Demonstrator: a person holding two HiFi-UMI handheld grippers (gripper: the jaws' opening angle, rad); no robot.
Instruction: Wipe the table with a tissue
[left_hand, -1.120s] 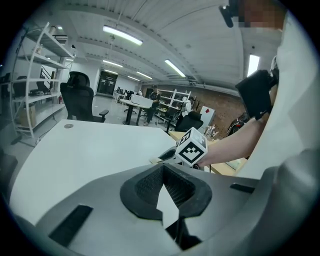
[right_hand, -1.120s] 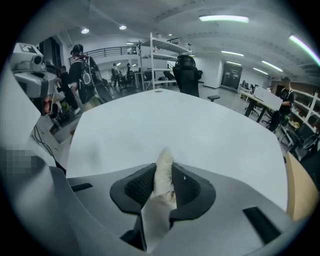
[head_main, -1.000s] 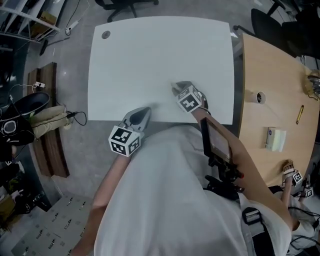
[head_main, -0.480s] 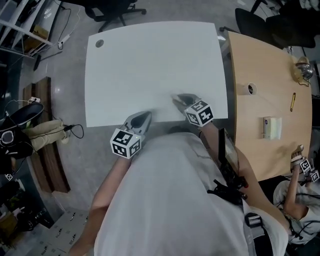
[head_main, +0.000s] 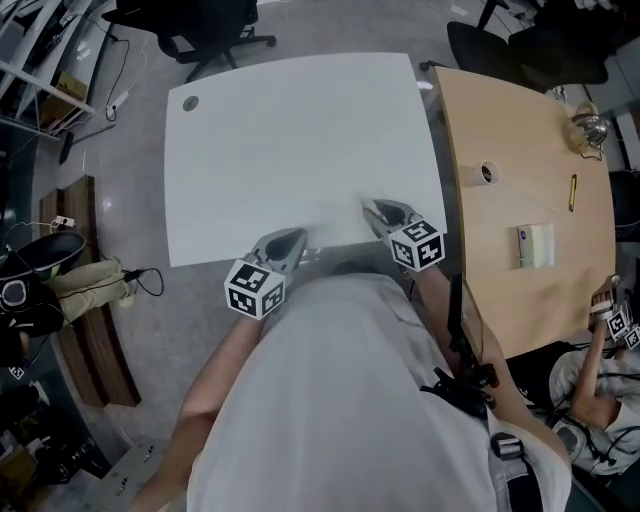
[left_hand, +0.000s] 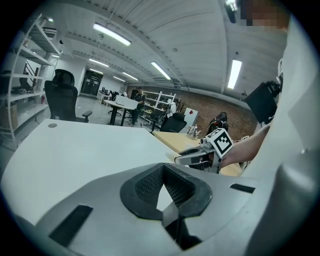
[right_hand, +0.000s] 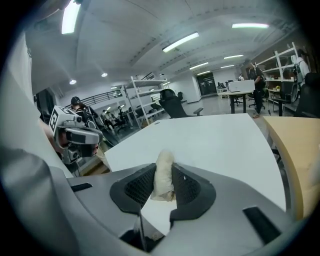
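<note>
Over the near edge of the white bench (head_main: 290, 130), close to its near right corner, the right gripper (head_main: 372, 206) points away from the person and a little toward the bench's left side. Its marker cube hangs just off the bench edge. Its fingers are closed on a rolled white tissue (right_hand: 163, 172), which stands upright between the pads with its top poking past them. Whether the tissue touches the bench top cannot be told. The right forearm runs back from the cube, off the bench toward the person's body.

At the same near edge, toward the bench's middle, the left gripper (head_main: 293, 238) angles in with its fingertips just at the rim and its cube off the bench. Its fingers meet at the tips and hold nothing. The bare left forearm slopes back from it, away from the bench.
</note>
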